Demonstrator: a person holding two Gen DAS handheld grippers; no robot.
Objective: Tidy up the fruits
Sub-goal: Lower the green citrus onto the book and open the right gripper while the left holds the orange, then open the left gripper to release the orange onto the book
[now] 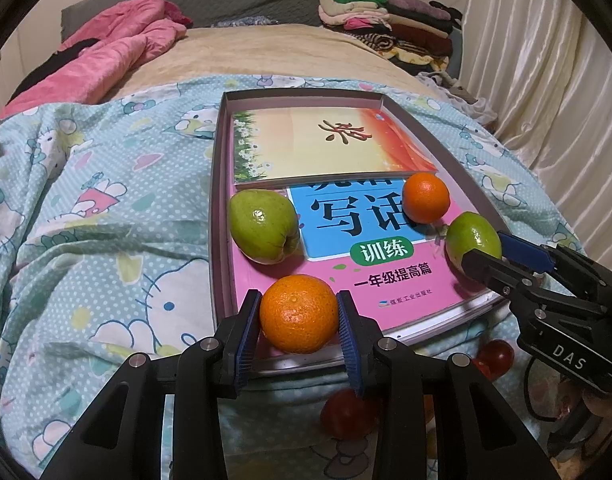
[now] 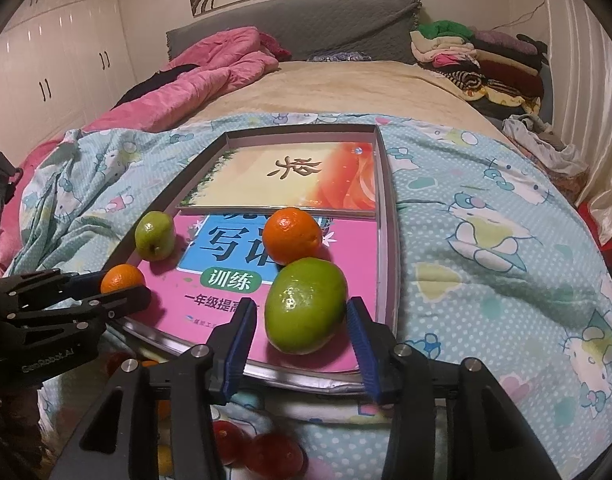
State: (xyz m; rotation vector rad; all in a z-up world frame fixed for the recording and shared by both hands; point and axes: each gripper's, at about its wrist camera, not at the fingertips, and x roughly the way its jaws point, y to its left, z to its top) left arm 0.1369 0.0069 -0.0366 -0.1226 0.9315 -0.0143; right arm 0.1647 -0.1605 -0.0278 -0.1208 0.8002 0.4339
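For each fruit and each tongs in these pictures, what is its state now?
Left tongs: shut on the near round orange.
Right tongs: open, pads apart from the big green fruit between them.
Far orange: free, resting on the pink book.
Green pear-shaped fruit: free, in the grey tray.

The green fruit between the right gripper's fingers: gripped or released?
Released: the green fruit rests on the pink book, gaps showing beside both pads.

Home bedroom, bed (image 2: 346,88), wardrobe (image 2: 46,64), folded clothes (image 2: 486,56)
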